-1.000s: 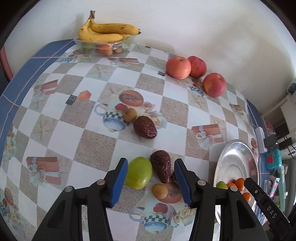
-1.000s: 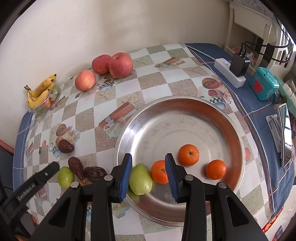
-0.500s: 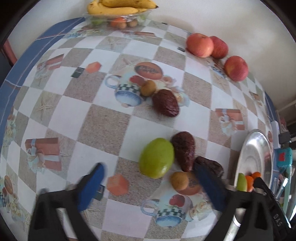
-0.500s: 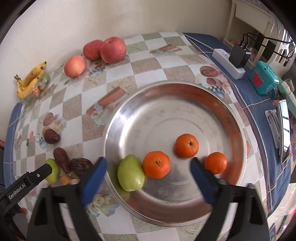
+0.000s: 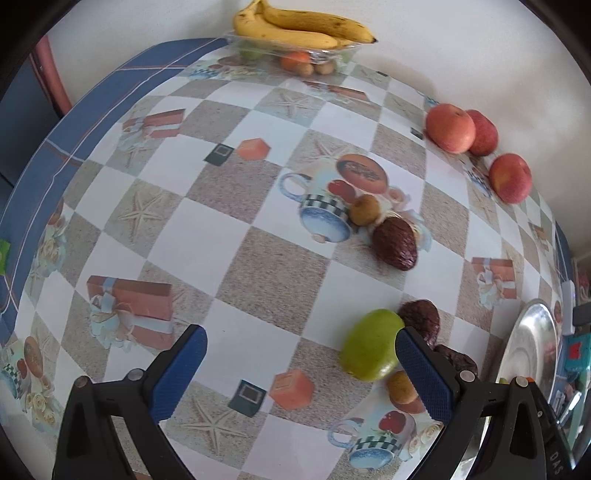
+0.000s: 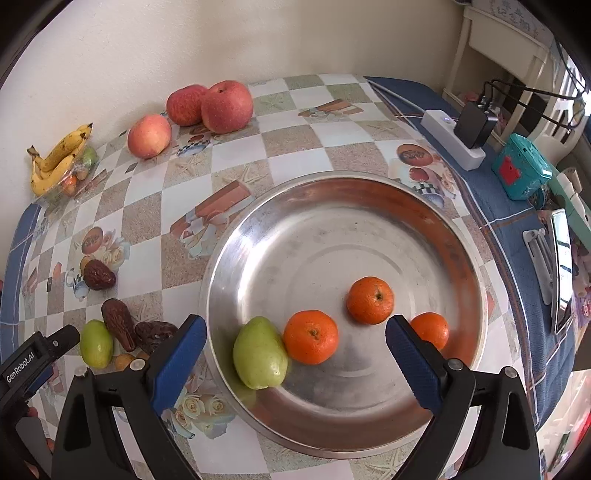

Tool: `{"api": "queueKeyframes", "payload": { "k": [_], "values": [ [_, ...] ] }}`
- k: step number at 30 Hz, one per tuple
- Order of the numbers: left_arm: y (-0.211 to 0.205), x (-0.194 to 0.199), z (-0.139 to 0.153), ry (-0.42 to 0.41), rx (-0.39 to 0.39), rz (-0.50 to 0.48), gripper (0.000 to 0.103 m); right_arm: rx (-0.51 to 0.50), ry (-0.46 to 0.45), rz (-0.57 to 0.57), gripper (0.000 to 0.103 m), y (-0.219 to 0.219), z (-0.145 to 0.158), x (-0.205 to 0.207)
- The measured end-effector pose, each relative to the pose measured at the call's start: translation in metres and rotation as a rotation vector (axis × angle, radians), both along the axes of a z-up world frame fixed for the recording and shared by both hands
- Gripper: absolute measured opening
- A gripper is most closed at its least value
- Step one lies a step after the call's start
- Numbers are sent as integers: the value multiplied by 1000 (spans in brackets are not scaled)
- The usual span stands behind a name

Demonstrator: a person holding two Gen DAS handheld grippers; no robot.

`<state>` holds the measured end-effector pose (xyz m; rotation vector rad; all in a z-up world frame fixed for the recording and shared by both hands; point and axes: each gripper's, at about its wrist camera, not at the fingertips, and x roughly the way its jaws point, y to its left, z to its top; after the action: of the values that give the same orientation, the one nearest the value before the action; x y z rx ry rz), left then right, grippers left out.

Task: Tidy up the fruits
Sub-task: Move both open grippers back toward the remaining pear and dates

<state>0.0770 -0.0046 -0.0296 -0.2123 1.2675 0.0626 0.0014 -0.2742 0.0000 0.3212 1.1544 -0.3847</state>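
The green fruit (image 5: pixel 371 345) on the tabletop (image 5: pixel 258 266) is looking like the next thing to go into the metal pan (image 6: pixel 369 192), and it is probably going to handle as a firm, smooth, fairly light piece: stiff enough to bear a squeeze, but glossy and rounded, so it is likely to slip or roll if it is pinched near an end. Taking it across its widest middle, with the pads on opposite flanks, is seeming the safest hold. It is oval, yellow-green and shiny, lying on its side and crowding against wrinkled dark-brown dates (image 5: pixel 421 321), with a small tan fruit (image 5: pixel 400 386) just beside it. The left gripper (image 5: pixel 299 373) is hovering over it with its jaws standing wide apart after just opening, nothing clamped; the fruit is sitting just inside the right-hand pad rather than centred between them. The right gripper (image 6: pixel 295 360) is hanging over the pan, its jaws likewise having just been opening and now spread wide, gripping nothing; between them a second green fruit (image 6: pixel 258 354) is resting free in the pan, touching one of three tangerines (image 6: pixel 311 336). Three red apples (image 6: pixel 208 105) and a bunch of bananas (image 5: pixel 301 27) are waiting by the wall, well apart from both grippers.
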Motion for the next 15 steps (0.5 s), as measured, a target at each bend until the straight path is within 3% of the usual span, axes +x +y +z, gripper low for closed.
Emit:
{"api": "queueKeyframes", "payload": {
  "k": [4,8,12,15],
  "values": [
    [14,2,2,-7,-16,36,103,11,-4,47,98,13,0,6],
    [27,3,6,-16,-9,67,103,89,-31,110,98,33,0,13],
    [29,4,9,-29,6,40,103,105,-42,193,98,61,3,20],
    [24,6,11,-55,-24,14,103,102,-48,233,98,76,4,24]
  ]
}}
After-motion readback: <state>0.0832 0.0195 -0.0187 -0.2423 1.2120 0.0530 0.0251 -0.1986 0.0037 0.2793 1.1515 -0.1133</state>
